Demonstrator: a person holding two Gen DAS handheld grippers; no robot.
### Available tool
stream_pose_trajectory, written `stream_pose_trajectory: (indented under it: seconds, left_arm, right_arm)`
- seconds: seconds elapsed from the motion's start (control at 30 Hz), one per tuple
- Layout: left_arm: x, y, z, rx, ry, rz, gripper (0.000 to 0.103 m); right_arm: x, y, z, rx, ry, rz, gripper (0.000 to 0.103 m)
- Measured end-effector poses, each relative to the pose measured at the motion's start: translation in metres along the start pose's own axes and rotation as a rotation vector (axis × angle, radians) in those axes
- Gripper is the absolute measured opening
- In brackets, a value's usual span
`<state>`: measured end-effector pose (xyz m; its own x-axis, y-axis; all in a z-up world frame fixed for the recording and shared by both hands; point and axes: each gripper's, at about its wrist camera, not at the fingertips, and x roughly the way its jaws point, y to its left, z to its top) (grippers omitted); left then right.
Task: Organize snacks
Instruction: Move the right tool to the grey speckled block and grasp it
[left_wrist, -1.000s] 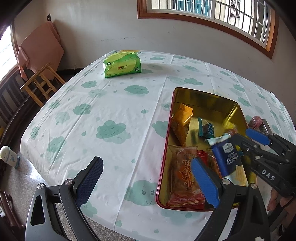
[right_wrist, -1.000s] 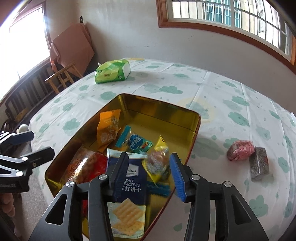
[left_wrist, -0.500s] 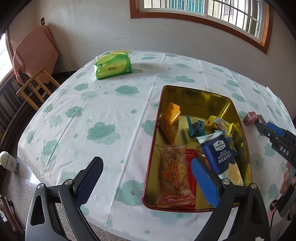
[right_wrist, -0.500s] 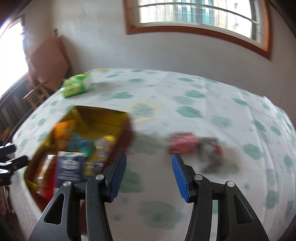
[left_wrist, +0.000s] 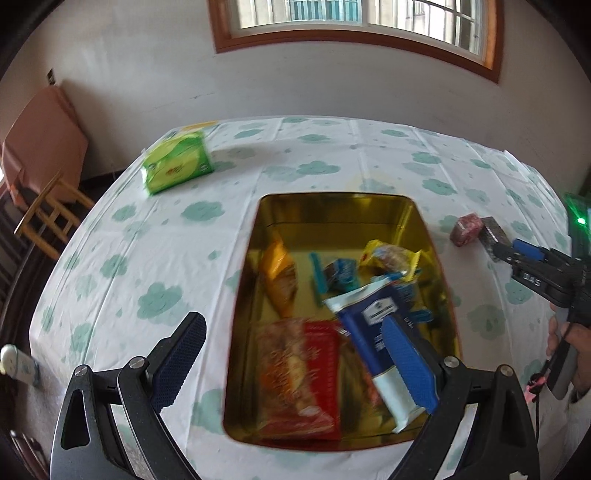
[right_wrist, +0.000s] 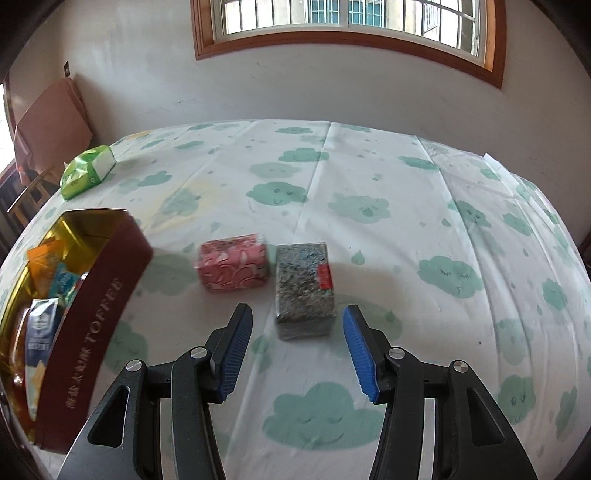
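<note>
Right gripper (right_wrist: 297, 347), jaws wide and empty, now swung from the tin (right_wrist: 107, 280) to the dark block (right_wrist: 303, 290); left gripper (left_wrist: 295, 363) idle, open, empty.

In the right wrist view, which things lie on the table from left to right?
Toffee tin → pink patterned packet → dark speckled packet. The green tissue pack sits farther back, above the tin, so I leave it unplaced.

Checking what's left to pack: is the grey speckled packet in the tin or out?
Out: grey speckled packet lies on the tablecloth, outside the tin.
</note>
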<state>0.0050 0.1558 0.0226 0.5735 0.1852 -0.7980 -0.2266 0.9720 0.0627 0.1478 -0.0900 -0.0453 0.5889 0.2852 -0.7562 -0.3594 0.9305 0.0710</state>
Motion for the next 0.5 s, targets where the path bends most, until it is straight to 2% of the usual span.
stream_pose_trajectory:
  seconds: [0.23, 0.5]
  left_arm:
    - [0.011, -0.036, 0.021, 0.096, -0.009, -0.049, 0.095]
    - [0.035, -0.075, 0.046, 0.171, 0.003, -0.103, 0.095]
  right_arm:
    - [0.023, 0.0, 0.007, -0.015, 0.021, 0.002, 0.052]
    - [0.027, -0.003, 0.006, -0.022, 0.016, 0.016, 0.037]
